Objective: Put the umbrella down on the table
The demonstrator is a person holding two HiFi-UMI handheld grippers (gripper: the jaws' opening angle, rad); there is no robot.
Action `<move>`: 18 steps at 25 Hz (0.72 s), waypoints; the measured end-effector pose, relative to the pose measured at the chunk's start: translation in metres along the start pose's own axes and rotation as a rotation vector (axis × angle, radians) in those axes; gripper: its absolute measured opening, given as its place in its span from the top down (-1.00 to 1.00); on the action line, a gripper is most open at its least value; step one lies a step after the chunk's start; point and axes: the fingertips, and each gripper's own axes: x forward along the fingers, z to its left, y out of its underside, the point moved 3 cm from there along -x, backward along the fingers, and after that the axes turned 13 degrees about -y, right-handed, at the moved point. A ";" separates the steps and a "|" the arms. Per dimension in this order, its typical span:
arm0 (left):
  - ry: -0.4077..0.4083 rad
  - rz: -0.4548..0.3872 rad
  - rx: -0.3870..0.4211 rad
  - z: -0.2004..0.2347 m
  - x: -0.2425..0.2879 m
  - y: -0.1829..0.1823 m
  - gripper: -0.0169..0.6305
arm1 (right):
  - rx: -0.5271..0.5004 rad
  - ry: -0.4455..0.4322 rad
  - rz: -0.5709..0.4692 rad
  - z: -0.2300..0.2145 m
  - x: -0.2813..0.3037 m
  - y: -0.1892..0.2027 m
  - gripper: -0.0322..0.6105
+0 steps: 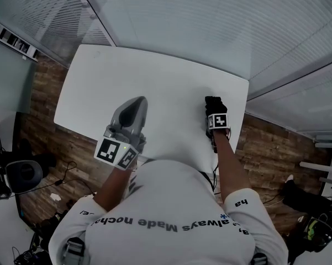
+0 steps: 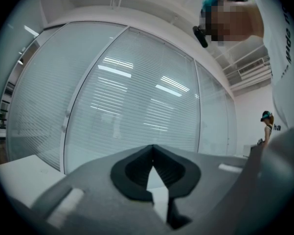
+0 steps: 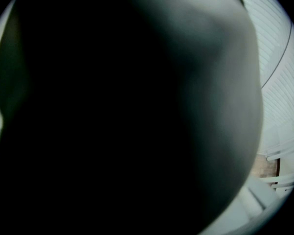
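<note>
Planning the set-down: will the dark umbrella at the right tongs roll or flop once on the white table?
Probably little rolling: the umbrella looks short and bundled, though dim. The table looks flat and smooth, so it may slide if nudged. The umbrella fills the right gripper view as a rounded dark bulge, hinting at soft fabric that could sag.

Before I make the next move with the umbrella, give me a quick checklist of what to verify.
1. Room on the table: ok. Nothing else shows on it around the right gripper.
2. Right gripper's jaws: cannot tell. A dark thing fills the right gripper view.
3. Umbrella held or already down: cannot tell. It is unclear whether that dark thing is the umbrella.
4. Left gripper empty: ok. Jaw tips together, nothing between them.
5. Left gripper out of the way: ok. In the head view it is apart from the right one.
</note>
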 end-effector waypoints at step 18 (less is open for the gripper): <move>0.011 -0.006 -0.008 -0.002 0.006 0.001 0.94 | 0.011 -0.036 -0.012 0.004 -0.004 -0.001 0.02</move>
